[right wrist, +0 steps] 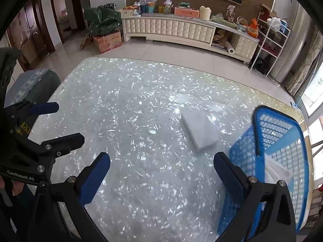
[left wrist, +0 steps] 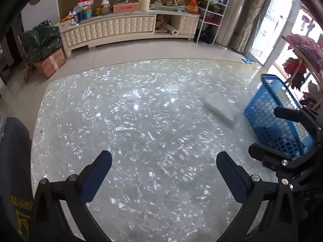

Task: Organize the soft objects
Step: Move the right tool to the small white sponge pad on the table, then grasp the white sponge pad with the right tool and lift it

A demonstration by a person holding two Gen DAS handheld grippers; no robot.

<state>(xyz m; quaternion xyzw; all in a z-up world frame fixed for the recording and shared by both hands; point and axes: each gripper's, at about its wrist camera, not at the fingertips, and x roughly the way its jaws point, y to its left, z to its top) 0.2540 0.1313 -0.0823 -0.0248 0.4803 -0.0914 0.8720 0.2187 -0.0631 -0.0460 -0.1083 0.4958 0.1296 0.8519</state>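
A white sponge block (left wrist: 221,110) lies flat on the shiny table (left wrist: 131,121), just left of a blue mesh basket (left wrist: 270,119). In the right wrist view the sponge (right wrist: 199,133) lies ahead and slightly right, and the basket (right wrist: 282,151) stands at the right with something white inside it (right wrist: 276,173). My left gripper (left wrist: 164,163) is open and empty above the table's near part. My right gripper (right wrist: 161,164) is open and empty, short of the sponge. Each gripper shows at the edge of the other's view: the right one (left wrist: 280,131), the left one (right wrist: 60,121).
A long cream cabinet (left wrist: 129,28) with clutter on top stands across the floor beyond the table. A cardboard box (left wrist: 51,62) with a dark bag sits at far left. A white wire rack (left wrist: 212,20) stands at far right. A grey chair back (right wrist: 34,84) is at the table's left.
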